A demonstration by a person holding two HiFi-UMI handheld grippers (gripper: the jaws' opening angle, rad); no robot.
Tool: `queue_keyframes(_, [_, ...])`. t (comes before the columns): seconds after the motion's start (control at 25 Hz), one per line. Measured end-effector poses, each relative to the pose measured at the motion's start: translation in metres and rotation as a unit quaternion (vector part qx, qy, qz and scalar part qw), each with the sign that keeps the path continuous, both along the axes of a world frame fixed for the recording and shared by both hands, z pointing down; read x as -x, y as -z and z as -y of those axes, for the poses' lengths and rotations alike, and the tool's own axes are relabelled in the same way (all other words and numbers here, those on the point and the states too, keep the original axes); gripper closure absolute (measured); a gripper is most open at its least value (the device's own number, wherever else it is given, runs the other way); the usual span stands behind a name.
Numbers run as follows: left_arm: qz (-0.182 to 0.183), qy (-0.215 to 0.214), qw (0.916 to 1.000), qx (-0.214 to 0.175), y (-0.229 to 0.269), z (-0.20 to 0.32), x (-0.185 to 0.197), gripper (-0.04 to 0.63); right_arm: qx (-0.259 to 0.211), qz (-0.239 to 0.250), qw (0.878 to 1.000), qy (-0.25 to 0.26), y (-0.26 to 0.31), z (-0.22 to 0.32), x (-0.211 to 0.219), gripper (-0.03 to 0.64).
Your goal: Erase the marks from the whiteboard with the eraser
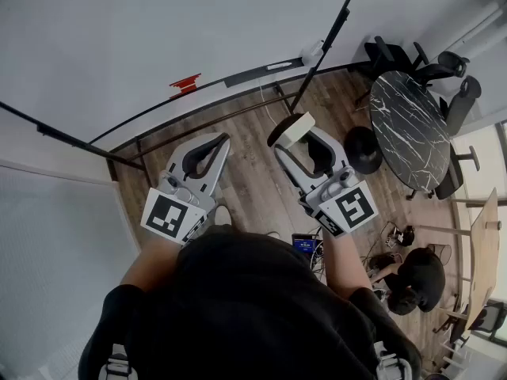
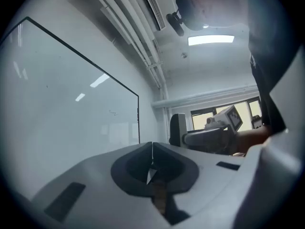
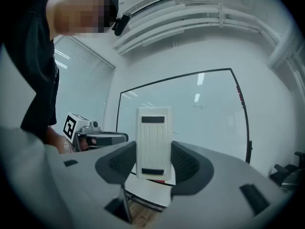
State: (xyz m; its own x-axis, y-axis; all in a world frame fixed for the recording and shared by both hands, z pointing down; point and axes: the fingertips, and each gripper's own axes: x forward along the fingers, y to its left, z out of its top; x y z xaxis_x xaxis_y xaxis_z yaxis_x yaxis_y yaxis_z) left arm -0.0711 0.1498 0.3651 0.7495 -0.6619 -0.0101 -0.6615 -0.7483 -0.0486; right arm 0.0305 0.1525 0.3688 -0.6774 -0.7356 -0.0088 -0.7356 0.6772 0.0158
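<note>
as it fills the upper left of the head view, whiteboard (image 1: 158, 38): large, dark-framed, ahead of both grippers, almost bare.
mark (image 3: 201, 106): one small squiggle in the board's upper part, seen from the right gripper view.
red object (image 1: 186, 81): small, on the board's lower frame.
left gripper (image 1: 223, 139): held out over the wood floor; jaws clenched, dark pads meeting edge to edge, nothing between them.
right gripper (image 1: 295, 135): beside the left one, near but apart; jaws grasping the eraser by its long sides.
eraser (image 3: 153, 142): white, ribbed back with two dark bars towards the camera, upright between the jaws, held off the board.
table (image 1: 412, 129): round, dark marbled top, far right, dark chairs around it.
seated person (image 1: 416, 279): lower right, near the table.
</note>
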Motion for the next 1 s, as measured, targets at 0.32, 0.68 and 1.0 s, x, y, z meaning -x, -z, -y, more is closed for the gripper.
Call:
queue_keyframes(0.32, [0.009,0.000,1.0000,-0.001,-0.007,0.009,0.018,0.588,0.008,-0.002,0.999,0.041,-0.001,-0.001,0.034,0.388])
queue_keyframes(0.68, [-0.003,-0.010,0.9999,-0.002,-0.006,0.040,0.052,0.588,0.008,-0.026,1.000,0.016,-0.006,0.035,0.064,0.390])
queue_keyframes(1.0, [-0.013,-0.033,0.9993,-0.007,-0.007,0.076,0.078,0.588,0.005,-0.042,0.999,-0.016,-0.008,0.069,0.091,0.390])
